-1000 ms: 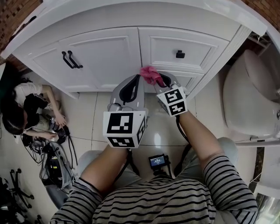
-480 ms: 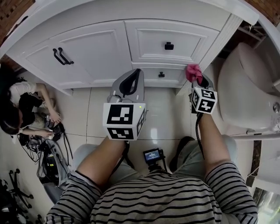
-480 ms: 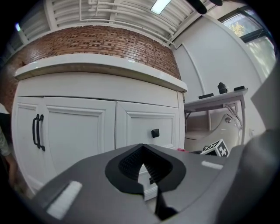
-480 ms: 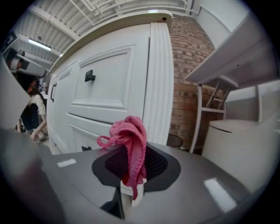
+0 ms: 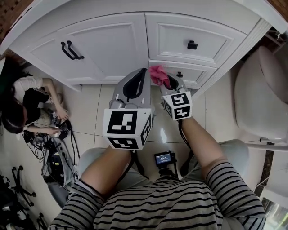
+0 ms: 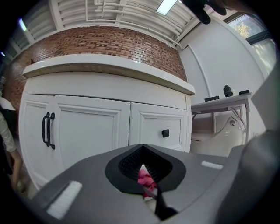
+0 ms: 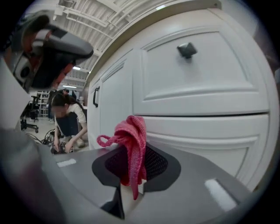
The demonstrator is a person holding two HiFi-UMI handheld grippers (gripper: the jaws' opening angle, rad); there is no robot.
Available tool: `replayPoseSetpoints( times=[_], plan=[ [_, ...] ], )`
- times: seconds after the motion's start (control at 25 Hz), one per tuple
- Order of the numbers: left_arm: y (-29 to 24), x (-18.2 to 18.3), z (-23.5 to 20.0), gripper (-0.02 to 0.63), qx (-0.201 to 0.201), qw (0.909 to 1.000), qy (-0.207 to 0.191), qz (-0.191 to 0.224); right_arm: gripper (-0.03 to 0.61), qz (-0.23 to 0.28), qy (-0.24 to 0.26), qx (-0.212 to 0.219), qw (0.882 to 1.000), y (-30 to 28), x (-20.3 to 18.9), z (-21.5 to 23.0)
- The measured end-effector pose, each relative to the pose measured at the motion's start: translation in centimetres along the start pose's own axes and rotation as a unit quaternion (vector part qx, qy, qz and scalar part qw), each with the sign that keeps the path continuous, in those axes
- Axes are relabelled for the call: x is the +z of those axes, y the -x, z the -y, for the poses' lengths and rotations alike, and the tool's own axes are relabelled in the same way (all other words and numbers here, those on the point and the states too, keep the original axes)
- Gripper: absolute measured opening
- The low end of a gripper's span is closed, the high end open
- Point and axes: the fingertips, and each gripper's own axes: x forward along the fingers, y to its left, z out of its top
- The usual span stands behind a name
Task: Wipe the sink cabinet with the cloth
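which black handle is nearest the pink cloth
The lower drawer's knob, just right of the cloth; the upper drawer's knob and the door pulls are farther.

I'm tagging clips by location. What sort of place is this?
Probably a bathroom set-up inside a workshop hall: a white sink cabinet, what looks like a toilet beside it and a tiled floor, yet an open industrial ceiling overhead.

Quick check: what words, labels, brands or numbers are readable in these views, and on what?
No text is readable.
Lit screen of the small black device below the grippers: too small to read.
Square markers on the left gripper and right gripper: black-and-white patterns, no letters.
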Motion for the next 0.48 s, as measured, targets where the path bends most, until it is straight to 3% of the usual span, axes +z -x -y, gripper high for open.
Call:
replayPoseSetpoints(
  times=[0.28, 0.48],
  plan=[
    [-0.6, -0.3, -0.9, 0.0, 0.002, 1.0, 0.005, -0.003, 0.077, -0.064, 0.029, -0.004, 0.998, -3.5, -4.8, 0.4],
    [-1.2, -1.0, -0.3, 0.0, 0.0, 0.9999, 0.005, -0.011, 0.075, -0.115, -0.014, -0.063, 0.991, -2.0, -10.0, 5.0]
  ],
)
